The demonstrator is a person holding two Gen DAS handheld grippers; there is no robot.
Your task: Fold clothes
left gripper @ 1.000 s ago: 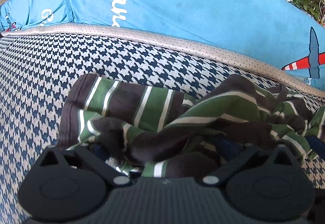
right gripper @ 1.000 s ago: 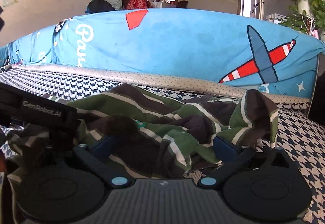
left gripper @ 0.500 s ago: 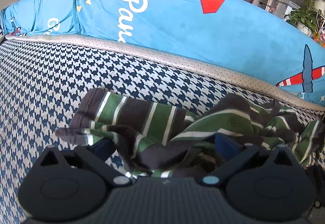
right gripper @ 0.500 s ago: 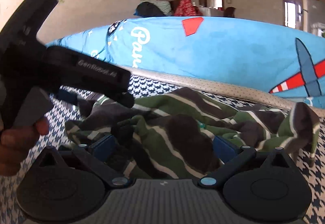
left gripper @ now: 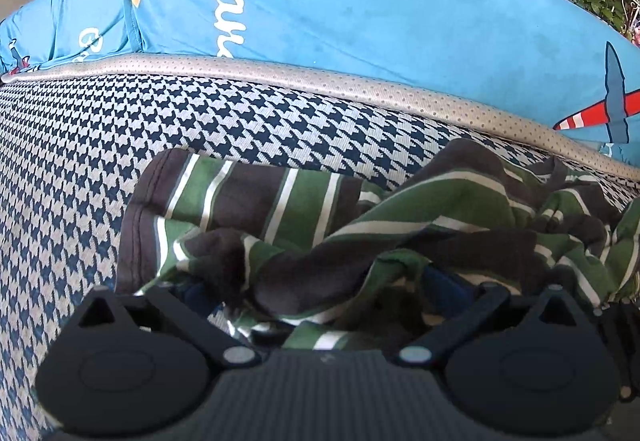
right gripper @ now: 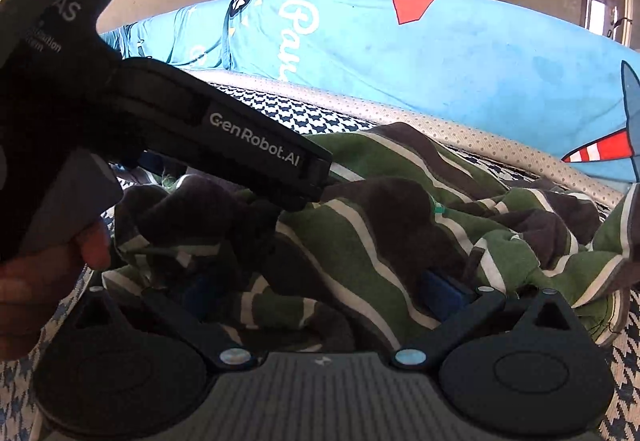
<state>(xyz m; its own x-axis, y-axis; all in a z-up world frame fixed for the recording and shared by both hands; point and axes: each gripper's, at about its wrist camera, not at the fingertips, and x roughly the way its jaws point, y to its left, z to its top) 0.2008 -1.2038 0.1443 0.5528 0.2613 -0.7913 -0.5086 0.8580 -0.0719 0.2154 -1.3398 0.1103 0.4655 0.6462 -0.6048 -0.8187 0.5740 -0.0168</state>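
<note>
Here, a crumpled green, brown and white striped garment (left gripper: 360, 237) lies in a heap on a houndstooth-patterned sofa seat (left gripper: 100, 145), just in front of the blue printed cover (left gripper: 360, 25) draped over the backrest. Nearest the garment, the left hand-held gripper (left gripper: 320, 293) sits with its jaws spread wide and cloth bunched between them, not visibly pinched. The right hand-held gripper (right gripper: 320, 293) is likewise wide open, pushed into the garment's folds. In the right wrist view, the person's hand (right gripper: 44, 273) holding the left tool is at the garment's left side. The step in hand looks like finding an edge to spread the cloth flat. Done well, each gripper would close on a single layer at a hem or shoulder, well apart, then lift and draw outward.
</note>
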